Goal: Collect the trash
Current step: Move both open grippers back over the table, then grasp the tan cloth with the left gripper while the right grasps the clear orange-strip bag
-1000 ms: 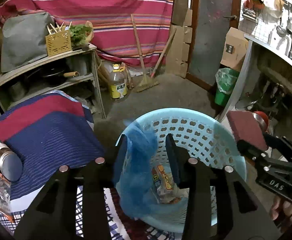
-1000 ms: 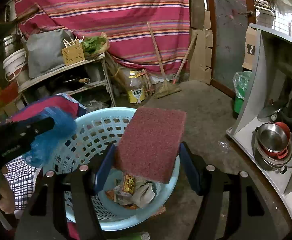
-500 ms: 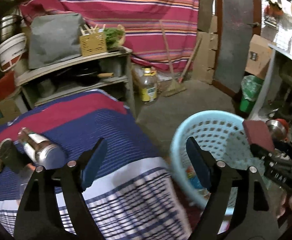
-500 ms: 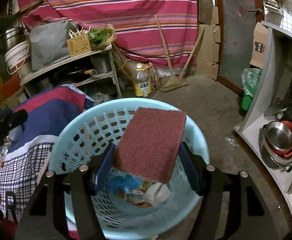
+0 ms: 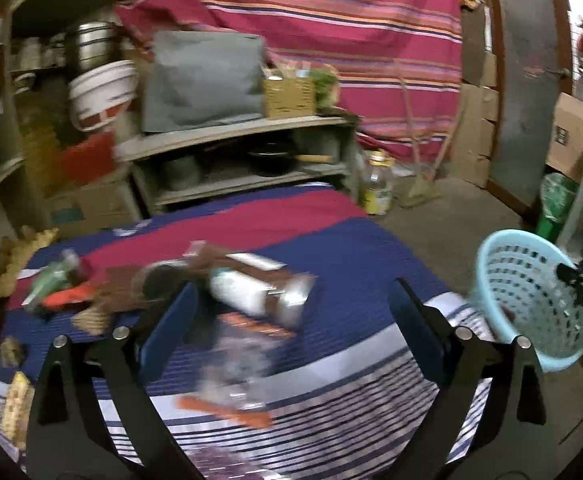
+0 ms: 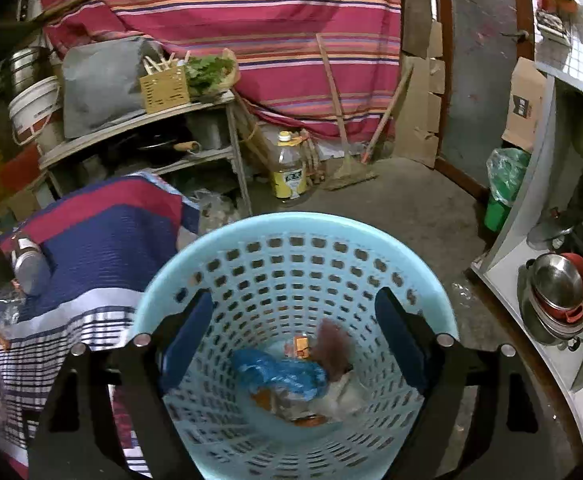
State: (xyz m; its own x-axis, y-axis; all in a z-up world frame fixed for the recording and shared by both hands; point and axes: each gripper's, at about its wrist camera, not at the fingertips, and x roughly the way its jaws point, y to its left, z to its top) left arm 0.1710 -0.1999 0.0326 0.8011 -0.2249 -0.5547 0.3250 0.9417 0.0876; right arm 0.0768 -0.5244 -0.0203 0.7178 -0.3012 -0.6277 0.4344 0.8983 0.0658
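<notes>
**Both loads dropped, back to the table for more**

While your right gripper (image 6: 293, 346) hangs over the blue basket (image 6: 251, 228), its fingers have just been opening and now stand wide with nothing between them. Just beyond and below the fingertips, in the basket's bottom, lie one maroon scouring pad (image 6: 333, 346), blurred, one blue plastic bag (image 6: 281, 374) and a few wrappers too jumbled to count.

Your left gripper (image 5: 291, 316) is over the striped cloth on the table (image 5: 371, 264). Its fingers have also just been opening; they are spread about as wide as they go and hold nothing. Between them, close in, sit a crumpled clear wrapper (image 5: 239, 356) and an orange strip (image 5: 227, 410). Just past the tips lies one steel-capped bottle (image 5: 259, 292) on its side. Off to the left of the left finger lies a cluster of red, green and brown scraps (image 5: 67, 292), too smeared to count.

By the look of it, you are between a drop and the next pick. The next move probably calls for slowing the left hand so the view settles, lowering the fingers around the clear wrapper, and closing. One basket serves both hands; in the left view it stands well to the right of the right finger.
</notes>
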